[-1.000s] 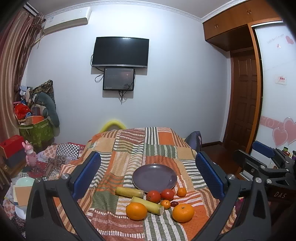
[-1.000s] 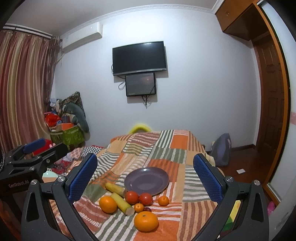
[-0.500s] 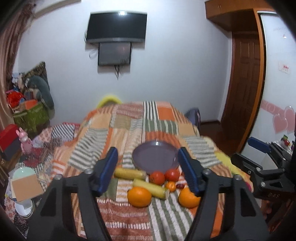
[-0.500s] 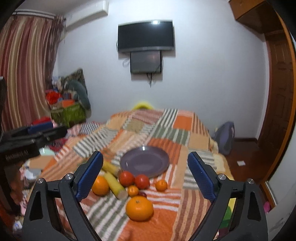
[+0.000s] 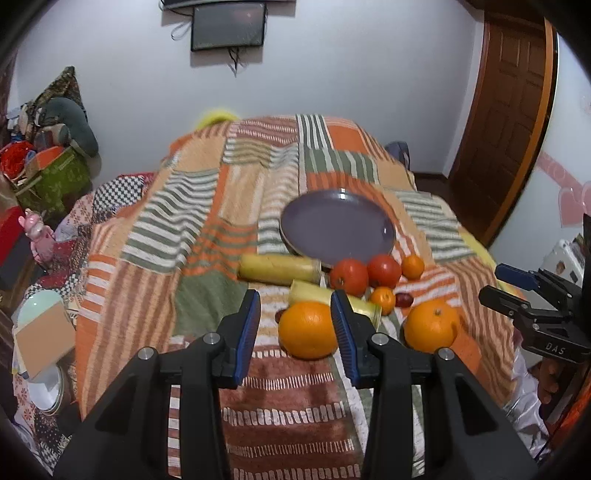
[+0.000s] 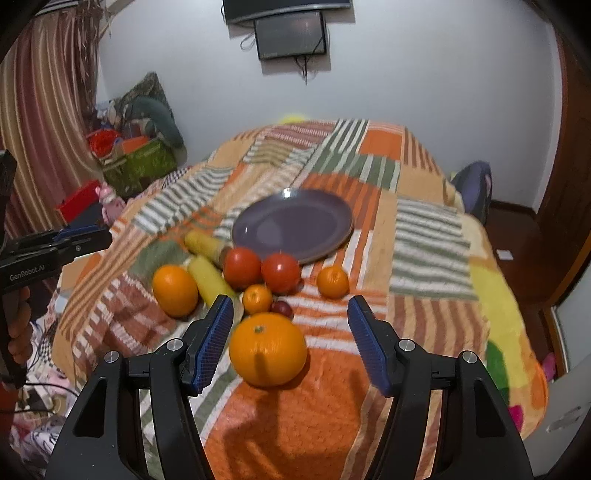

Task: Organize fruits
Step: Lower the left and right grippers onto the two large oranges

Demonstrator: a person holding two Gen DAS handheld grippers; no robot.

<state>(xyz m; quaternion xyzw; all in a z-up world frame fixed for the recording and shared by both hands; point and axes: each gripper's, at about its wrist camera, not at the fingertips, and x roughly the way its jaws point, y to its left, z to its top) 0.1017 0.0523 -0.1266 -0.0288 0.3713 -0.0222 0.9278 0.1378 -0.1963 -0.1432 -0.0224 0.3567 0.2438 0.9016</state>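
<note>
Fruit lies clustered on a patchwork blanket (image 5: pixel 207 206) in front of an empty purple plate (image 5: pixel 336 225) (image 6: pixel 291 225). My left gripper (image 5: pixel 294 301) hovers over a big orange (image 5: pixel 306 328); its jaws are closing and the pads do not touch the orange. My right gripper (image 6: pixel 289 314) hangs over a second big orange (image 6: pixel 267 349) (image 5: pixel 430 326), jaws closing, with the orange in the gap and untouched. Behind the oranges lie two tomatoes (image 5: pixel 349 277) (image 6: pixel 280 272), two small tangerines (image 5: pixel 383 300) (image 6: pixel 332 282), two yellow cob-like pieces (image 5: pixel 279 269) (image 6: pixel 208 277) and a small dark red fruit (image 6: pixel 280 307).
The blanket covers a bed that drops off at the right edge (image 6: pixel 517 314) and the left. Boxes, bags and a pink toy (image 5: pixel 37 236) crowd the floor at left. A wooden door (image 5: pixel 506 122) stands at the right. A screen (image 5: pixel 229 26) hangs on the far wall.
Both grippers have tipped downward and sunk toward the fruit, which now looks larger. Both pairs of jaws have narrowed, the left far more than the right.
</note>
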